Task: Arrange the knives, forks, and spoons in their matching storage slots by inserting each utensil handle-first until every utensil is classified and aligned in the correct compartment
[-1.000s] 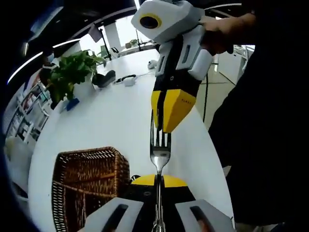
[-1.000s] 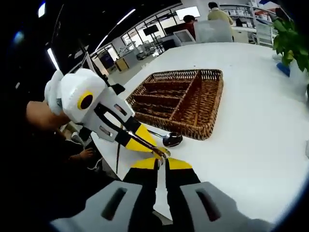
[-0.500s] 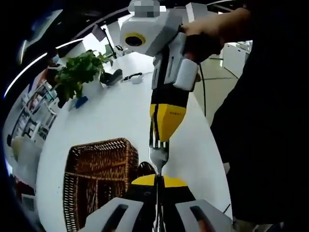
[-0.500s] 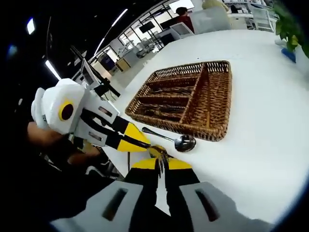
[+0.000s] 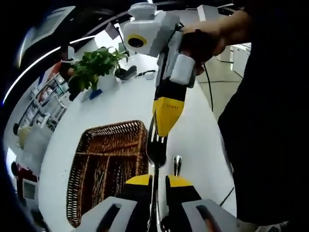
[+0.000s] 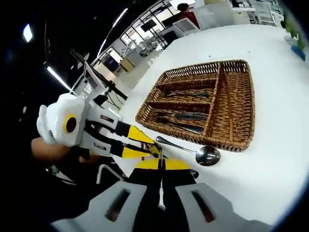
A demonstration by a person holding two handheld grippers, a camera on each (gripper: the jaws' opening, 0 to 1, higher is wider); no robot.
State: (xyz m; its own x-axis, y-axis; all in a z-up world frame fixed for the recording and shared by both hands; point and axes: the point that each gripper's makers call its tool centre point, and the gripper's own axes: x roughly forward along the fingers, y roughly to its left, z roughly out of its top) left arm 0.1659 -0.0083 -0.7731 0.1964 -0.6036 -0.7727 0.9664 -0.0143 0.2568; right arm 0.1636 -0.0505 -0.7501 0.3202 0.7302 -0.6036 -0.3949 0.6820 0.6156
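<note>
**Materials & finish**

Fork (image 5: 155, 147): polished metal, shiny. Spoon (image 6: 195, 152): same glossy metal, bowl mirror-bright. Basket tray (image 6: 237, 104): woven brown wicker, rough & matt; utensils inside look like dull-glinting metal. Table (image 6: 270, 159): smooth white top w/ slight sheen. Right gripper (image 5: 164, 129) & left gripper (image 6: 155, 151): smooth plastic, yellow tips, white/grey bodies, semi-gloss. Person's sleeve (image 5: 270, 121): dark matt cloth.

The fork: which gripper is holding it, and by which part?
Both hold the fork. The left gripper clamps its handle; the right gripper pinches the tines end between its yellow fingers.
</note>
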